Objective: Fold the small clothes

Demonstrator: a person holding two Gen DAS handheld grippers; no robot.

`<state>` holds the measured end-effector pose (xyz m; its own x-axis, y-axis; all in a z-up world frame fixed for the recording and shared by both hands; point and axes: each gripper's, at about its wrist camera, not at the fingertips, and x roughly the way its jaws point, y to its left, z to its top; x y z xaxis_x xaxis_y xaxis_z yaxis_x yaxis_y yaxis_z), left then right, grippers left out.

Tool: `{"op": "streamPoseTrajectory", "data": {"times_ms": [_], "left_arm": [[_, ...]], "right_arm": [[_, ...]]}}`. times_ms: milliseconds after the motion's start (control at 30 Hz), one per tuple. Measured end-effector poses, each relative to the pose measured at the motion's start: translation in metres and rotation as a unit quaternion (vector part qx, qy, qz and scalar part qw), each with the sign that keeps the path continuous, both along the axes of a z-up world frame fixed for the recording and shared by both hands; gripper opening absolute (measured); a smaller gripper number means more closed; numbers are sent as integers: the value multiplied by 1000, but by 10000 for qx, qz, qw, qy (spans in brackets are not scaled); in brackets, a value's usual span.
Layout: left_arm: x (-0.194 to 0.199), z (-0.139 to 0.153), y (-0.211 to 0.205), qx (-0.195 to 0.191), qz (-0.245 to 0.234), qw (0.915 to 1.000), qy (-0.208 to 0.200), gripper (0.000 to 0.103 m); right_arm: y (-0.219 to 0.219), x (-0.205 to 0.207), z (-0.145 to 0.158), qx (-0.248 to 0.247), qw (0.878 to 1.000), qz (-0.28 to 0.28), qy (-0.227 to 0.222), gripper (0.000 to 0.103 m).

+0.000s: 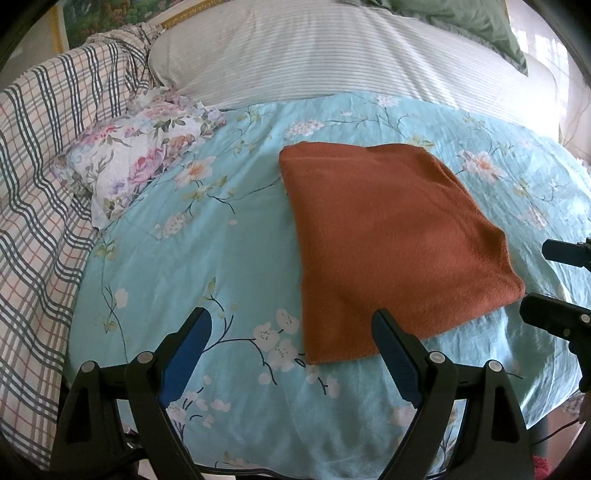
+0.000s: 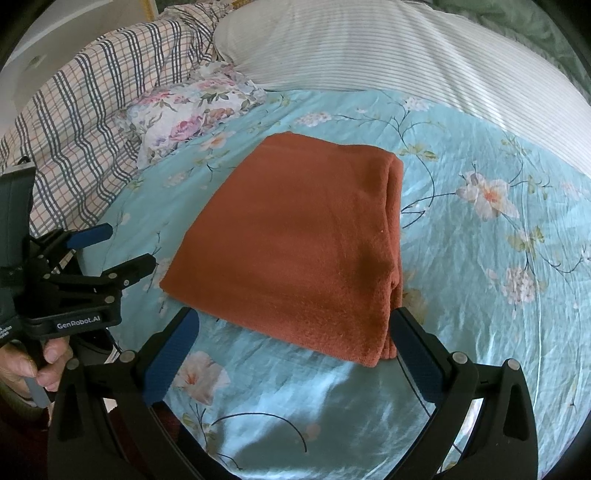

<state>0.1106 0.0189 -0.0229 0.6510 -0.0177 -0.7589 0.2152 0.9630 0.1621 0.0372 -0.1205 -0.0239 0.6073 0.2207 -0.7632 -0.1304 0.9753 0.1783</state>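
Observation:
A rust-orange cloth (image 1: 391,254) (image 2: 306,243) lies folded into a neat rectangle on the light blue flowered bedspread (image 1: 192,280) (image 2: 480,266). Its stacked layers show along the right side in the right wrist view. My left gripper (image 1: 293,325) hovers open at the cloth's near left corner, nothing between its blue pads. It also appears at the left edge of the right wrist view as the left gripper (image 2: 127,247), held by a hand (image 2: 33,365). My right gripper (image 2: 295,325) stands open just before the cloth's near edge, holding nothing. Its fingers (image 1: 565,284) show at the right edge of the left wrist view.
A striped white pillow (image 1: 332,55) (image 2: 388,48) lies behind the cloth. A plaid blanket (image 1: 40,166) (image 2: 96,92) is bunched along the left. A small flowered cloth (image 1: 136,155) (image 2: 188,114) rests beside it. A green pillow (image 1: 465,22) sits at the far right.

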Motion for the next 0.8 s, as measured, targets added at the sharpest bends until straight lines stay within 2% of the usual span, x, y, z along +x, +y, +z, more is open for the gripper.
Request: {"op": "streamPoseTrajectory", "data": {"times_ms": [800], "left_arm": [[-1,1,-2,-2,21,10000,-4,89]], "right_arm": [[-2,2,3,10,10000,29,-9,102]]}}
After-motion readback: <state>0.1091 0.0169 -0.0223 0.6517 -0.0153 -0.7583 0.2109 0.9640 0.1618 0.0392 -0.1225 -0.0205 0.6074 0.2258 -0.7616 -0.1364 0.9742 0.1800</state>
